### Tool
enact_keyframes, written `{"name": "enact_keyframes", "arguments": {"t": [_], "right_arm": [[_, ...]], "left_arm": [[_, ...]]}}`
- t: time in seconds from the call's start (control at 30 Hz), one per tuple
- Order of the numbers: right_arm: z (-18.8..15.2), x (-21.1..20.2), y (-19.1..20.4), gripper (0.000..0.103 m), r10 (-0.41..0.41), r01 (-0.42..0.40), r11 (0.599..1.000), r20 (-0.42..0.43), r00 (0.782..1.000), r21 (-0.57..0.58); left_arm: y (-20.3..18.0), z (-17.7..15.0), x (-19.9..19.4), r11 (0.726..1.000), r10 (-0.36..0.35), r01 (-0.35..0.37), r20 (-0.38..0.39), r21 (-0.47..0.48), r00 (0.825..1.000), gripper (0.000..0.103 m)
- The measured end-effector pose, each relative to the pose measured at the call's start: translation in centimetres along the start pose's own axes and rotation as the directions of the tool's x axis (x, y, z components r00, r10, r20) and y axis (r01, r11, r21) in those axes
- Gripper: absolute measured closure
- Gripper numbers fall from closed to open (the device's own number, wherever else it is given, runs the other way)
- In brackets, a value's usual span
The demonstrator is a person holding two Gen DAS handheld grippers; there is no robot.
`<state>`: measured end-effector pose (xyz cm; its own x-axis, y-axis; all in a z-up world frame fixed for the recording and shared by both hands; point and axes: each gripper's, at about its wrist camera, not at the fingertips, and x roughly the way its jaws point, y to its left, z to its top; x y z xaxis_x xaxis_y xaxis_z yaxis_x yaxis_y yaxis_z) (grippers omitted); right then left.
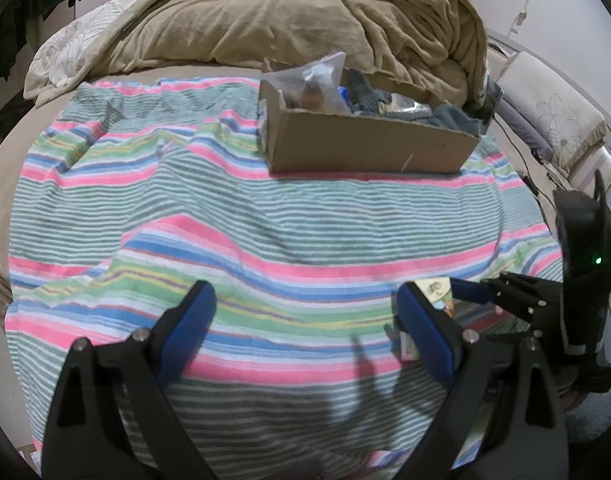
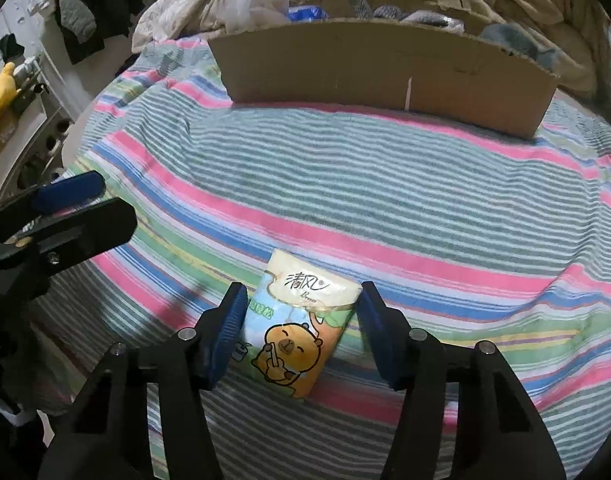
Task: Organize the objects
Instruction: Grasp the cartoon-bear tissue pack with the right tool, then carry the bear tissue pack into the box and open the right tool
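Straddling the tissue pack [image 2: 301, 332] on the near bed, the right claw [image 2: 301, 334] is spread for a grab, the left claw [image 1: 305, 332] spread empty, the box [image 2: 381, 76] far.

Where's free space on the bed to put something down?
The striped blanket is bare from the cardboard box forward to the left gripper, and along its left side. Crowded: the box itself is full, the tan duvet is heaped behind it, and the tissue pack sits between the right gripper's fingers.
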<state>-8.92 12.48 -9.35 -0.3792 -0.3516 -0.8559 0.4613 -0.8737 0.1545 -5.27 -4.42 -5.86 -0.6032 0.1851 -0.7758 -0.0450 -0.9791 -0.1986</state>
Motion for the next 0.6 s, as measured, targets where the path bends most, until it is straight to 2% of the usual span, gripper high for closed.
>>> {"name": "enact_keyframes", "arguments": {"t": [0.6], "right_arm": [[4.4,-5.1,-2.5,0.043,-0.042,0.042,0.999,0.144,0.989,0.004]], "left_arm": [[-0.5,4.3,-0.5,0.998,0.015,-0.02,0.079,0.055,0.997,0.009]]}}
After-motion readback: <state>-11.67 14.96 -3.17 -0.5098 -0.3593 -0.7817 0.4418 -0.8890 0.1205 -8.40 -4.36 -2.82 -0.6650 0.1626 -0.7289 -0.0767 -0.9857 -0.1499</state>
